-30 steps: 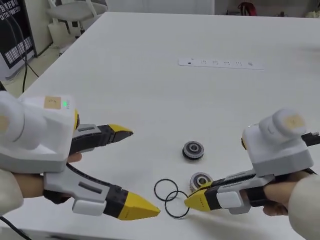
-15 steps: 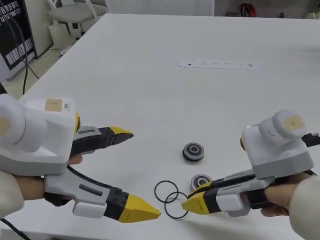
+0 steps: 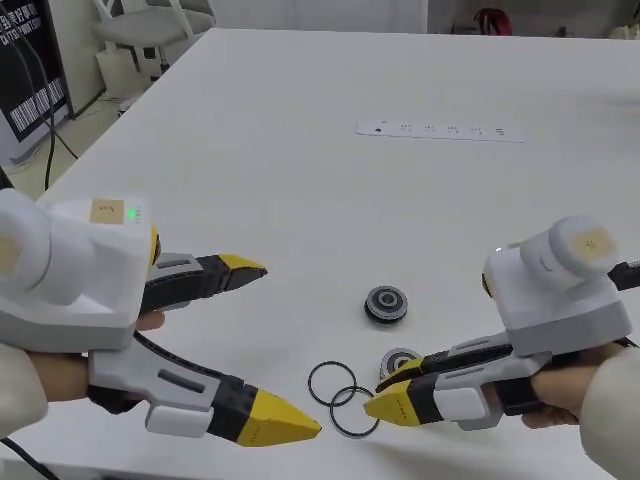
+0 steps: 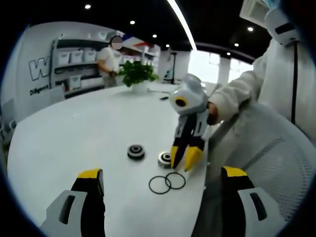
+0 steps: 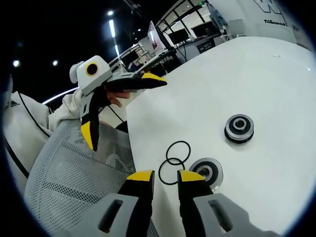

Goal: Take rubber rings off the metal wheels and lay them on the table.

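Two thin black rubber rings (image 3: pixel 332 382) (image 3: pixel 352 413) lie overlapping on the white table (image 3: pixel 300 150) near its front edge. Just right of them sits a metal wheel (image 3: pixel 399 361), partly behind my right gripper (image 3: pixel 373 405). A second wheel (image 3: pixel 387 302) with a dark rim lies a little farther back. In the right gripper view the jaws stand slightly apart with nothing between them, above the rings (image 5: pixel 174 163) and beside the near wheel (image 5: pixel 206 171). My left gripper (image 3: pixel 283 348) is wide open to the left of the rings (image 4: pixel 166 182).
A white power strip (image 3: pixel 441 128) lies far back on the table. A white chair (image 3: pixel 150 25) stands off the table's far left corner. The table's front edge runs just below both grippers. A person (image 4: pixel 109 58) and a plant (image 4: pixel 137 74) stand far behind.
My right gripper has edged a little left toward the rings and covers more of the near wheel. The left gripper, rings and wheels have stayed put.
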The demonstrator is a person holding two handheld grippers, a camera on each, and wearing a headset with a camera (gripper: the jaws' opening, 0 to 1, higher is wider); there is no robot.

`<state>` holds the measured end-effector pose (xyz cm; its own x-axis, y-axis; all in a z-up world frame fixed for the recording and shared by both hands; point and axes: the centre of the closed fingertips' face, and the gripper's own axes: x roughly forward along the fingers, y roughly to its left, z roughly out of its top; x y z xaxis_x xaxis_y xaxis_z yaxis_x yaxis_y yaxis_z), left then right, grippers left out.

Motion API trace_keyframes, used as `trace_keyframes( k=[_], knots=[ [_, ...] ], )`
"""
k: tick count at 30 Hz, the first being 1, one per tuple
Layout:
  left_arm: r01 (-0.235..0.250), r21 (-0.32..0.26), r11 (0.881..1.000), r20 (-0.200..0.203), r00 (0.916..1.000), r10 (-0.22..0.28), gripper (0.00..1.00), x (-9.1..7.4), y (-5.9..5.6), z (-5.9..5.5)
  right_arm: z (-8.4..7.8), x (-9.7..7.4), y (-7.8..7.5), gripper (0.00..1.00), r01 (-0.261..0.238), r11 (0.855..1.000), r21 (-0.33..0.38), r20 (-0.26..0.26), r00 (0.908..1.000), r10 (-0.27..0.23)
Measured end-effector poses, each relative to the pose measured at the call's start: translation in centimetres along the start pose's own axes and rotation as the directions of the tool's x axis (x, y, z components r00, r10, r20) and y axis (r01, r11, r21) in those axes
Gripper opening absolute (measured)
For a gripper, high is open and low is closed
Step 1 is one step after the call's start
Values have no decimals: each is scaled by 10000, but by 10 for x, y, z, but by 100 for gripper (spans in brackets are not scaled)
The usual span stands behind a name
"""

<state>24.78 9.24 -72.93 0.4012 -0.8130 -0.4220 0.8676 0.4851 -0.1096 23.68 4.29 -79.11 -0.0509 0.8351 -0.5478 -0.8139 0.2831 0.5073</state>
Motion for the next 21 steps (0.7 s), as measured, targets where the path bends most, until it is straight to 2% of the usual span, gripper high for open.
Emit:
trace_keyframes(
  k=[9, 16, 21],
  knots=[
    [8, -10, 10000, -38, 10000, -8, 100, 0, 0, -1, 3, -2, 0, 16, 59, 10000, -8, 146, 9999, -59],
    [-3, -20, 10000, -19, 10000, 3, 100, 0, 0, 0, 10, -8, -5, 16, 183, 9998, 7, 488, 9986, -183],
    [13, -25, 10000, -19, 10000, -13, 100, 0, 0, 0, 22, -17, -10, 17, 386, 9992, 63, 942, 9948, -390]
  ],
)
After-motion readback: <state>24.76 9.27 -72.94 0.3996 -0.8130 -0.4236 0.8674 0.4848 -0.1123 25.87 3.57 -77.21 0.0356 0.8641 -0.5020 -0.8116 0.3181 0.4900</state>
